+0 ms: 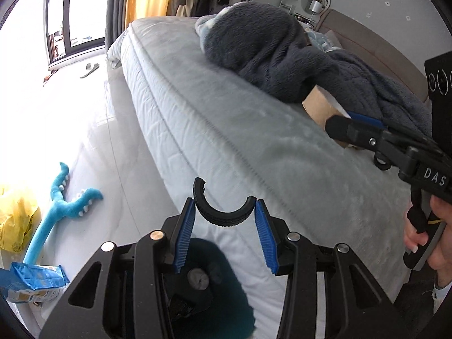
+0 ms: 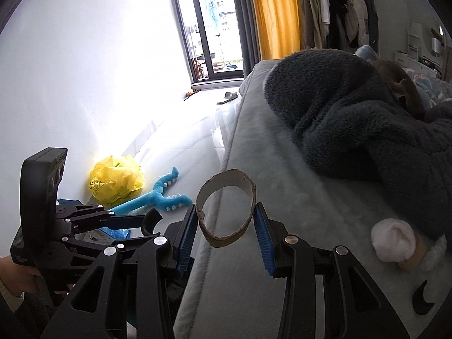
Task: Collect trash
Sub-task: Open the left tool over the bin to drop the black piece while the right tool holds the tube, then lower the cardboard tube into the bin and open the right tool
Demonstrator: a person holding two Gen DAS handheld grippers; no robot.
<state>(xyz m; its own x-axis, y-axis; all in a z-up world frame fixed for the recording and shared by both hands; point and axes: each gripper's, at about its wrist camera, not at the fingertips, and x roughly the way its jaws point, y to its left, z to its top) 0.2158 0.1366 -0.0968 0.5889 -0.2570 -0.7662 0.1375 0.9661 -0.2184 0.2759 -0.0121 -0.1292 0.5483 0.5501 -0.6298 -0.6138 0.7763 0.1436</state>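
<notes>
My left gripper (image 1: 225,220) pinches a broken black rubber ring (image 1: 223,212), a half-circle with ribbed tread, between its blue pads (image 1: 185,233). The piece sits at the fingertips, its open side facing up, its curved back toward the camera. It hangs over the edge of the grey mattress (image 1: 226,107).

My right gripper (image 2: 226,223) pinches a cardboard ring (image 2: 226,207), a short slice of brown paper tube with a ragged rim, squeezed into an oval between the pads. It is held at the fingertips above the mattress (image 2: 282,197) edge. In the left view the same cardboard (image 1: 322,107) shows beyond the right gripper (image 1: 343,125), just beside the dark grey fleece blanket (image 1: 282,56).

On the floor beside the bed I note a yellow plastic bag (image 2: 115,179), a blue plush toy (image 2: 158,196) and a blue packet (image 1: 34,282). On the mattress near the right gripper lie a pale pink sock ball (image 2: 392,240) and a black crescent-shaped fragment (image 2: 422,298).
</notes>
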